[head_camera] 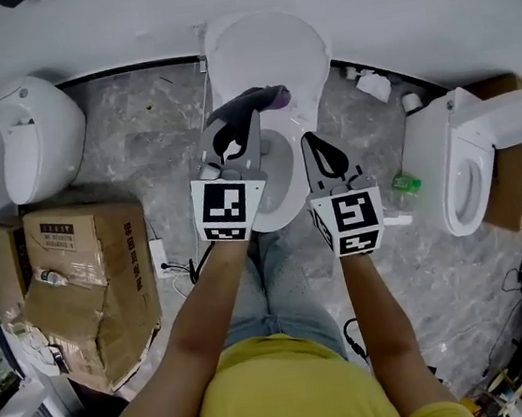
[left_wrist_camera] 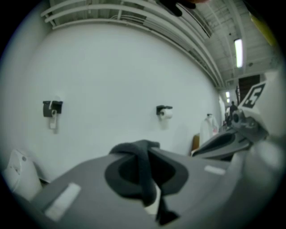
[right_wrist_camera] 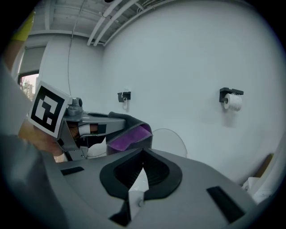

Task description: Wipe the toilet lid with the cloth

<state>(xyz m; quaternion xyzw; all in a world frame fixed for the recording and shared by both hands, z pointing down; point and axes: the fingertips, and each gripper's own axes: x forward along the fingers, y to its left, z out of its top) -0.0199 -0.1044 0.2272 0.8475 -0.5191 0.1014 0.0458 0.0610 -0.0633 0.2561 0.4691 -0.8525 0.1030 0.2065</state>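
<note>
The middle toilet stands with its white lid [head_camera: 265,47] raised against the wall, and the bowl [head_camera: 282,186] shows below it. My left gripper [head_camera: 247,110] is shut on a dark grey cloth with a purple side [head_camera: 261,97], held in front of the lid. The left gripper view shows the cloth [left_wrist_camera: 142,165] draped between the jaws. My right gripper [head_camera: 310,142] is over the bowl's right side, shut with nothing in it. In the right gripper view its jaws [right_wrist_camera: 142,159] meet, the cloth [right_wrist_camera: 129,134] is at the left, and the lid [right_wrist_camera: 173,141] is faint behind.
A white urinal-like fixture [head_camera: 35,136] and a torn cardboard box [head_camera: 86,281] are at the left. Another toilet [head_camera: 468,168] and a green bottle [head_camera: 406,182] are at the right. A toilet-roll holder [right_wrist_camera: 231,99] hangs on the wall.
</note>
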